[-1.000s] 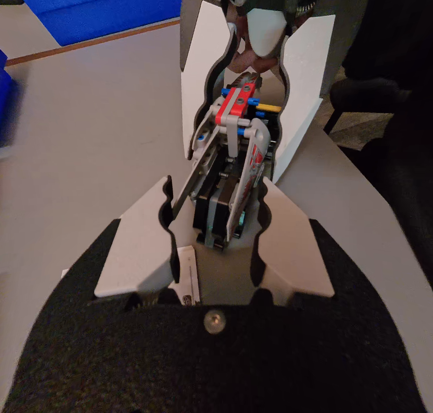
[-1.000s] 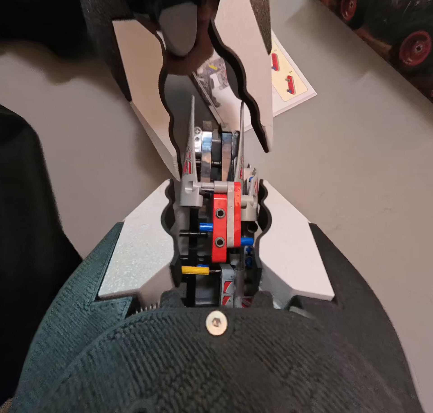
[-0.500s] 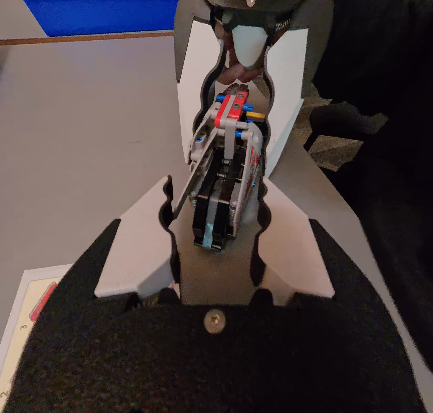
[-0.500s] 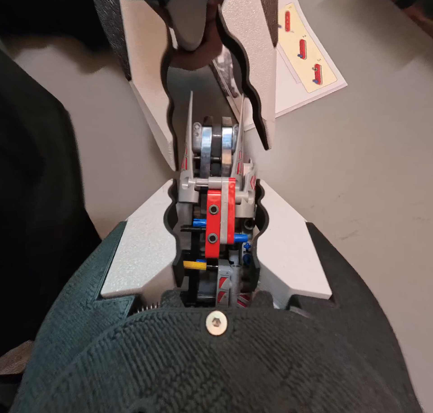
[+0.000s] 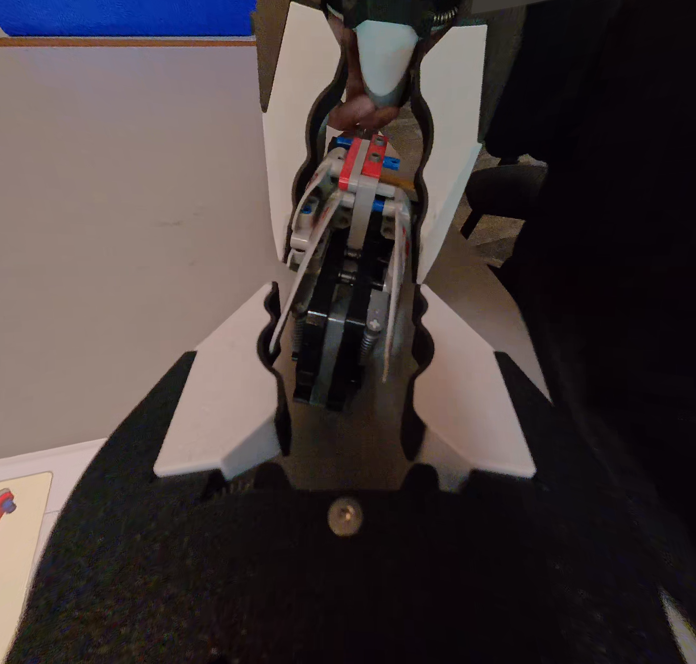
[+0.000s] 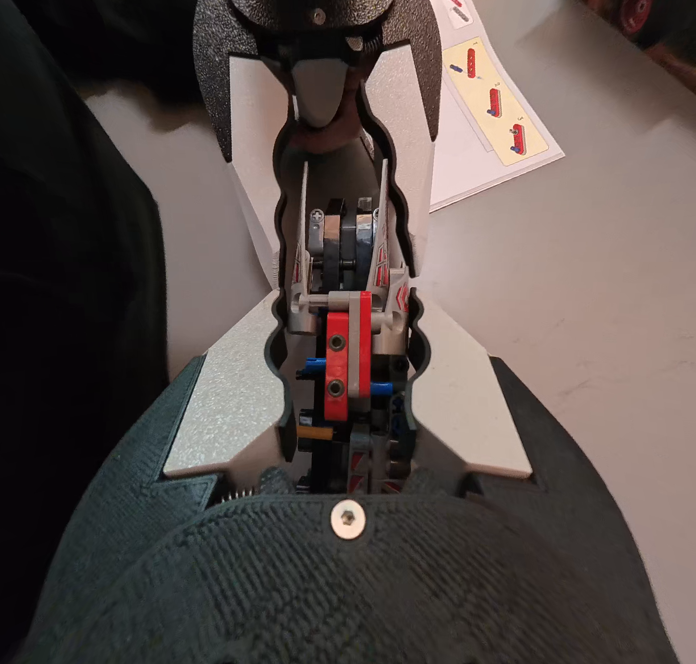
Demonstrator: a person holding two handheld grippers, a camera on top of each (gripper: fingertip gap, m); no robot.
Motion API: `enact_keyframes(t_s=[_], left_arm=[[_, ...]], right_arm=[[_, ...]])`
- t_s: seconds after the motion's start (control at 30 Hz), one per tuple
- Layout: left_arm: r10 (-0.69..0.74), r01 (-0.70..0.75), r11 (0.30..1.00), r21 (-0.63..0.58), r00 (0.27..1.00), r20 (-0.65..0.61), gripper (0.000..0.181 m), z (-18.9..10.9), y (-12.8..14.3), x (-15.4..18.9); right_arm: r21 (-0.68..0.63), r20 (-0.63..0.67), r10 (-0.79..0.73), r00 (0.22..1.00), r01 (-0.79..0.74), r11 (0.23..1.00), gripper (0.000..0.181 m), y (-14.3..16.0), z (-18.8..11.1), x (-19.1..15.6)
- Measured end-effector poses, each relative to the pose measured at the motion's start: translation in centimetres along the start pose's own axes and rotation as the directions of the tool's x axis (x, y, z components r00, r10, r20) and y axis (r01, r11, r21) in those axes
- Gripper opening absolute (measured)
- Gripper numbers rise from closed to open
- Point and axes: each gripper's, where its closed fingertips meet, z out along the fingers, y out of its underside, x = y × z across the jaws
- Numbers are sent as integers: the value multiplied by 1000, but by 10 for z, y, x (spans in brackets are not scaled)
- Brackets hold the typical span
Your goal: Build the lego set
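Note:
A lego model (image 6: 346, 359) of grey panels, a red beam, blue and yellow pins and black wheels hangs above the grey table (image 5: 132, 193). My right gripper (image 6: 344, 295) is shut on its red-beam end. In the left wrist view the right gripper (image 5: 354, 269) faces me and holds the model (image 5: 339, 337) out. My left gripper (image 5: 344, 295) is open, and its jaws flank the black wheel end. Its left pad (image 5: 273, 344) touches the tip of one grey panel; a gap shows on the other side. In the right wrist view the left gripper (image 6: 344, 280) meets mine tip to tip.
An open instruction booklet (image 6: 497, 118) lies on the table to the right and also shows in the left wrist view (image 5: 22, 514). A blue bin (image 5: 128, 1) stands at the table's far edge. A box with red wheels printed on it (image 6: 640, 9) sits far right. A dark chair (image 5: 501, 190) stands beyond the table edge. Left and right tips are no more than a few centimetres apart.
My left gripper has moved forward, so the wheel end now sits deeper between its jaws. The model has rolled upright, with both panels now symmetrical. The right gripper's grip is unchanged.

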Motion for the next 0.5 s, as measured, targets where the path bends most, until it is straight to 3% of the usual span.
enact_keyframes(t_s=[0.17,0.5], left_arm=[[24,-24,1000,-2,1000,1,55,-1,0,2],[127,-127,992,7,992,28,54,-1,-2,6]], right_arm=[[7,-22,-49,999,49,999,63,-1,0,-2],[-5,-31,-110,993,110,994,62,-1,0,-5]])
